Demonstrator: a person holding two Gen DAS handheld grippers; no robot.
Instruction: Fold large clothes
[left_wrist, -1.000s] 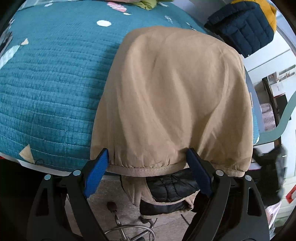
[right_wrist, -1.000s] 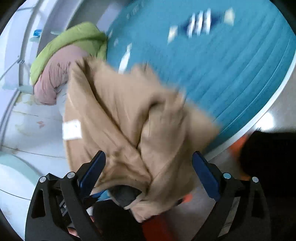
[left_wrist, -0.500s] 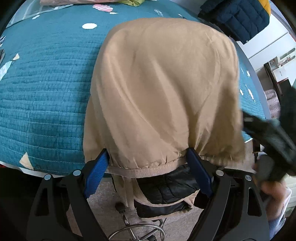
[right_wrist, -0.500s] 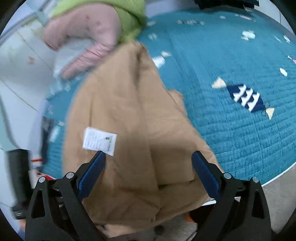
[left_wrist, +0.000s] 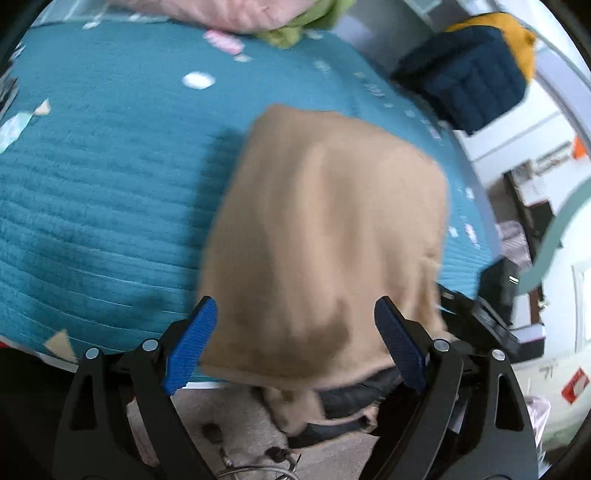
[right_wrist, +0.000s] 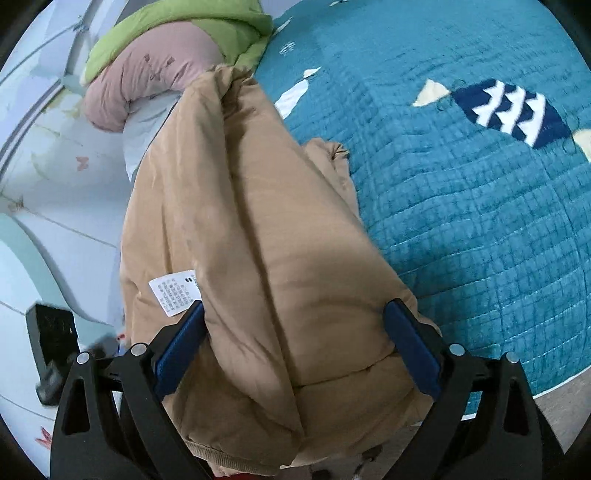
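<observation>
A tan padded jacket (left_wrist: 325, 236) lies over the near edge of a bed with a teal quilt (left_wrist: 103, 192); its ribbed hem and dark lining hang off the edge. My left gripper (left_wrist: 295, 332) is open, its blue pads on either side of the hem. In the right wrist view the jacket (right_wrist: 266, 258) is bunched lengthwise, with a white care label (right_wrist: 173, 291) showing. My right gripper (right_wrist: 295, 332) is open with the jacket's bulk between its jaws. The left wrist view is blurred.
A pink and green bedding roll (right_wrist: 155, 66) lies at the head of the bed. A folded navy and yellow jacket (left_wrist: 469, 70) sits at the far right corner. The floor (left_wrist: 240, 424) lies below the bed edge, with furniture (left_wrist: 532, 221) to the right.
The left view has pulled back and up, so the jacket looks smaller and blurred. The right gripper has swung round and closed in over the jacket's bunched end.
</observation>
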